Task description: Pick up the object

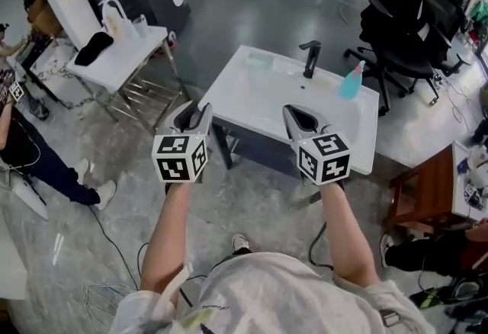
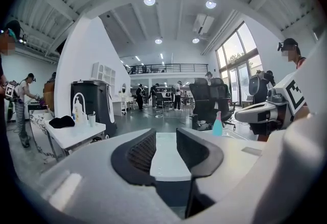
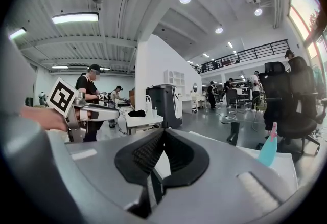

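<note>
left gripper (image 1: 200, 108) jaws apart, empty; right gripper (image 1: 293, 111) jaws together; both at white sink's (image 1: 244, 94) near edge, teal bottle (image 1: 351, 83) far right.

Open white counter ahead, with things only along its far edge.
The near and middle stretch of the washbasin top (image 1: 244, 107) lies bare, giving an open way in from the front edge. At the back, the black faucet (image 1: 310, 58) stands upright near the middle and the teal spray bottle (image 1: 351, 82) stands to its right, with a gap between them. Black office chairs (image 1: 400, 20) crowd the far right side. A side table (image 1: 126, 58) stands well apart on the left, with open floor between.
</note>
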